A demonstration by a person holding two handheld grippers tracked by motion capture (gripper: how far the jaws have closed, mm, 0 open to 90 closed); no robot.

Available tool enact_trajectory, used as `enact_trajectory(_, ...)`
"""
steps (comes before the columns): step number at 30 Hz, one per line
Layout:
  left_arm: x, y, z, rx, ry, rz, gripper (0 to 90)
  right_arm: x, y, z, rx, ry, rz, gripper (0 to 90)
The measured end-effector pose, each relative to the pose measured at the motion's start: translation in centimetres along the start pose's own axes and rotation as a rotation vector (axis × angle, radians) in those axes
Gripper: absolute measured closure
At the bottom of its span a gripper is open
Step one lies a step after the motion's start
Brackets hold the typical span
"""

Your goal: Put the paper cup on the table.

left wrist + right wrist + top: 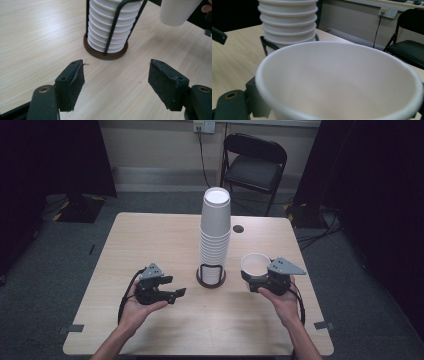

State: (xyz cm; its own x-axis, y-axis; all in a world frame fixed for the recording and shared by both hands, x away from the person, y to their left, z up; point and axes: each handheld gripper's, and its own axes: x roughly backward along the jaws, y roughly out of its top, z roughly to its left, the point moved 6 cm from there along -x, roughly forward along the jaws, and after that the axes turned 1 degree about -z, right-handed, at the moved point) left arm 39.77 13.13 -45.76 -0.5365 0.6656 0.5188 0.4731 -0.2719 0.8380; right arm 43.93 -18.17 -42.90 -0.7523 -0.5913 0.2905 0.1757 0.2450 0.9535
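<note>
Cup [255,264], clamped upright in the right gripper [257,281] beside the stack [215,232], could crush if squeezed harder, or the spread-jawed, empty left gripper [175,287] could topple that stack.

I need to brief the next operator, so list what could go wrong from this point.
1. The tall cup stack rises far above its low wire holder; a bump from either gripper could topple it.
2. The right gripper holds a single paper cup by its thin wall, so squeezing may crush it.
3. The left gripper is open and aimed at the holder's base; moving forward might shove it.
</note>
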Motion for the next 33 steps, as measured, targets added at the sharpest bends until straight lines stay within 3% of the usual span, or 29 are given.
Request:
enact_trajectory(6, 0.2, -0.5, 0.4, 0.012, 0.045, -0.027, 26.7, -0.4, -0.2, -1.6, -0.049, -0.030, -0.005, 11.3)
enact_trajectory(13, 1.0, -1.2, 1.2, 0.053, 0.080, -0.058, 27.5, -1.1, -0.5, -3.4, -0.103, -0.074, 0.000, 11.1)
enact_trajectory(20, 1.6, -1.2, 1.8, 0.053, 0.109, -0.088, 28.5, -1.8, -0.7, -4.3, -0.134, -0.102, -0.007, 11.0)
enact_trajectory(24, 1.9, -0.8, 1.8, 0.058, 0.095, -0.127, 28.8, -2.5, -0.7, -4.9, -0.149, -0.119, -0.004, 11.1)
enact_trajectory(33, 1.8, -0.9, 1.6, 0.041, 0.101, -0.127, 28.8, -4.0, -1.5, -5.8, -0.178, -0.157, 0.000, 11.1)
